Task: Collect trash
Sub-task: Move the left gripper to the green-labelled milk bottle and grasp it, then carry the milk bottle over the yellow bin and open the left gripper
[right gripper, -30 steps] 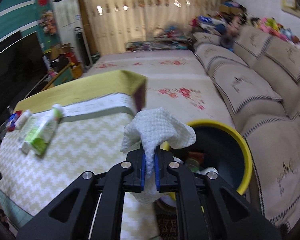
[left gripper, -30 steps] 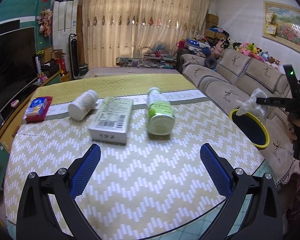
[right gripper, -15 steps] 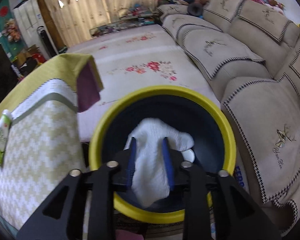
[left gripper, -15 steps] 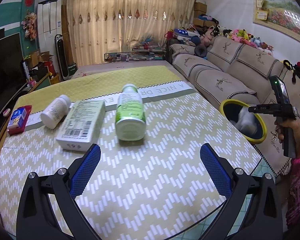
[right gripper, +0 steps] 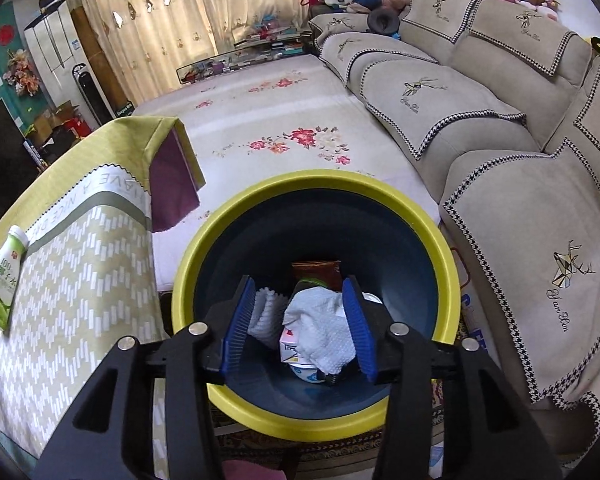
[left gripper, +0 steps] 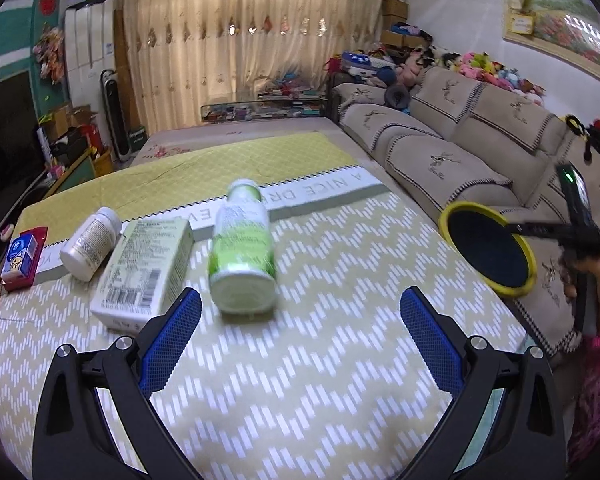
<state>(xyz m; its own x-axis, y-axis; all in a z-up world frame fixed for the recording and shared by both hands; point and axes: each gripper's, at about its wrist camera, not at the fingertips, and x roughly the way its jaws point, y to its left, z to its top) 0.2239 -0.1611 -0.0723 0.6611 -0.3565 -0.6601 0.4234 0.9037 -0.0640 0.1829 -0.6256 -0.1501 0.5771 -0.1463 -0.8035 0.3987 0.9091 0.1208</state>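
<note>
In the lower centre of the right wrist view, the right hand-held gripper [right gripper: 300, 320], jaws opening, hangs over the yellow-rimmed dark blue bin [right gripper: 446, 264]; the crumpled white paper towel [right gripper: 320, 320] lies loose below, between its fingers.

Colours and patterns being recorded, table and bin area.
A yellow-green tablecloth [left gripper: 340, 280] with white zigzag dashes is being shown, crossed by a grey-and-white lettered band. A green-and-white bottle [left gripper: 242, 248], a white jar [left gripper: 90, 242], a pale green-white box [left gripper: 144, 268] bearing a black barcode, and a red-and-blue packet [left gripper: 22, 258] are being seen on it. The bin [right gripper: 440, 240] is being shown with a yellow rim and dark blue inside; a white textured cloth [right gripper: 324, 320] is being seen within. Blue pads [left gripper: 168, 344] on black frames are being displayed by both grippers. The beige sofa [right gripper: 480, 128] is being edged in black-and-white houndstooth; the cream rug [right gripper: 300, 128] is being marked with red flowers.
</note>
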